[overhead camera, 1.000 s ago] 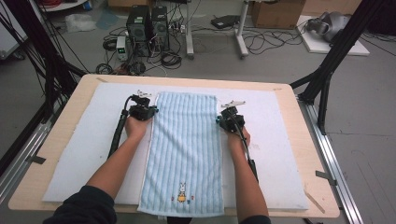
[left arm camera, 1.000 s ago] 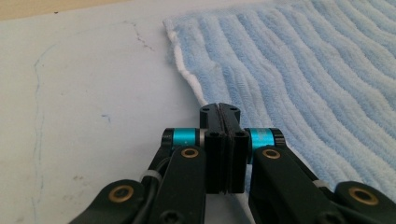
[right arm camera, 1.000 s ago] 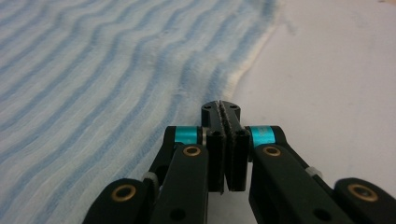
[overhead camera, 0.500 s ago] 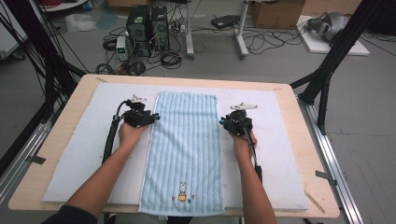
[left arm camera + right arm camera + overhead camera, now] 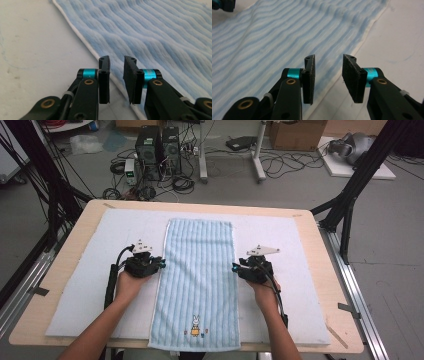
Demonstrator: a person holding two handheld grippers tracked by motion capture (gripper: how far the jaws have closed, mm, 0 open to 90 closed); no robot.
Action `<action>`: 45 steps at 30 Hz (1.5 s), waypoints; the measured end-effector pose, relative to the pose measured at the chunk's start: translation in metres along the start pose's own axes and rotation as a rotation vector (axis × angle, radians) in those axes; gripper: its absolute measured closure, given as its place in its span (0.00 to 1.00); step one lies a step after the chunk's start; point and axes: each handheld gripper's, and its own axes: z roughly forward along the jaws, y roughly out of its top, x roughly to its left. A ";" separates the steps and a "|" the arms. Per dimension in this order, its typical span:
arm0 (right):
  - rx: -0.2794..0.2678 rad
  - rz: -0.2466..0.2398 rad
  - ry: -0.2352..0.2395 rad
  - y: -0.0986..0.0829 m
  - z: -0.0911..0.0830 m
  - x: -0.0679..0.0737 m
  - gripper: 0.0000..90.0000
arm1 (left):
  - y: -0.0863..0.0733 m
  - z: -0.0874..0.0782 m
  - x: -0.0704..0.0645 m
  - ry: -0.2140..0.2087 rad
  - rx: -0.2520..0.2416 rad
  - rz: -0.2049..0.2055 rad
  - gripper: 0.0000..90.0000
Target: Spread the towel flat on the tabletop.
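Standing spread with a clear gap and nothing between them: fingers (image 5: 104, 80) of the left gripper (image 5: 117, 65), hanging right over the white-hemmed long edge of the light blue ribbed terry towel (image 5: 160, 37). One finger sitting over the white padded mat (image 5: 37, 50), the other over the blue ribs, the hem running up between them. Touching the cloth or hovering just above it: impossible to tell.

Likewise spread and pinching nothing: fingers (image 5: 353, 77) of the right gripper (image 5: 327, 66), poised over the opposite long hem of the towel (image 5: 274, 40), with the white mat (image 5: 402, 37) lying off to one side.

Seen from the high view, left gripper (image 5: 161, 264) pointing inward at the towel's left edge, right gripper (image 5: 235, 268) pointing inward at its right edge, both roughly at mid-length and facing each other across the cloth. Left hand (image 5: 131, 282) and right hand (image 5: 264, 287) gripping the tools from behind, forearms coming in from the near edge, black cables trailing back along them.

Towel (image 5: 200, 285) lying flat and lengthwise down the middle of the mat (image 5: 80, 300), a small rabbit picture (image 5: 195, 325) showing near its near end, that end reaching the front edge of the pale wooden counter (image 5: 60, 270).

Beyond the counter, black computer towers (image 5: 157, 145) and loose cables lying on the grey floor (image 5: 390, 250).
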 end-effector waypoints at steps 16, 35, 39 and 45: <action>0.117 -0.097 0.023 -0.021 0.000 0.023 0.86 | -0.024 -0.014 -0.023 -0.033 0.027 0.160 1.00; 0.082 -0.080 0.083 -0.025 -0.011 0.030 0.76 | -0.024 -0.012 -0.036 -0.053 0.024 0.215 0.96; 0.121 -0.123 0.091 -0.025 -0.008 0.037 0.86 | -0.025 -0.017 -0.032 -0.071 0.042 0.200 0.98; 0.159 -0.108 0.109 -0.026 -0.009 0.039 0.93 | -0.025 -0.020 -0.028 -0.088 0.049 0.135 0.79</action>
